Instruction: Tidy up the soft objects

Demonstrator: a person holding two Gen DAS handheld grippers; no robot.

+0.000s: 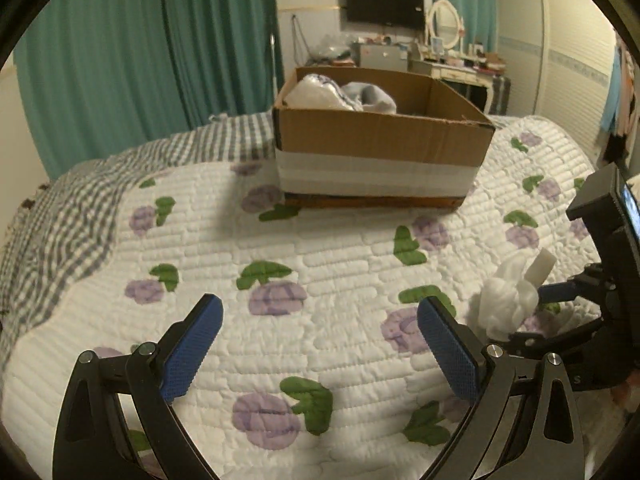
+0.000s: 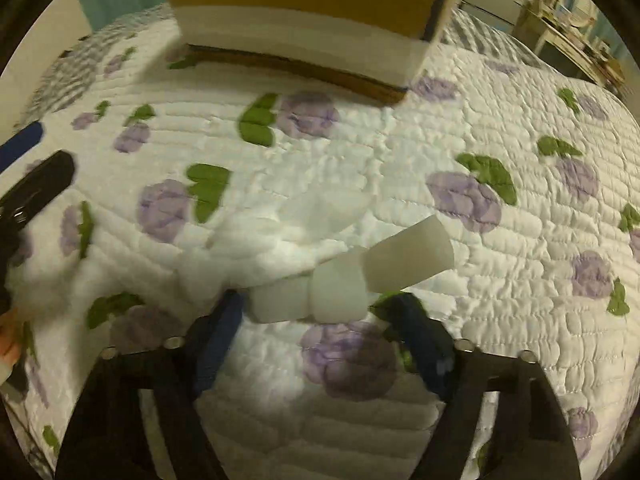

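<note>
A white fluffy soft item with a stiff translucent tag lies on the quilted bed; its white body spreads up and left. My right gripper has its fingers on either side of the item's near end, and the blur hides whether they press it. In the left wrist view the same white item sits at the right gripper's blue fingers. My left gripper is open and empty above the quilt. A cardboard box with soft items inside stands further back on the bed.
The bed carries a white quilt with purple flowers and a grey checked cover at the left. Teal curtains hang behind. A dresser with mirror and TV stands at the far wall.
</note>
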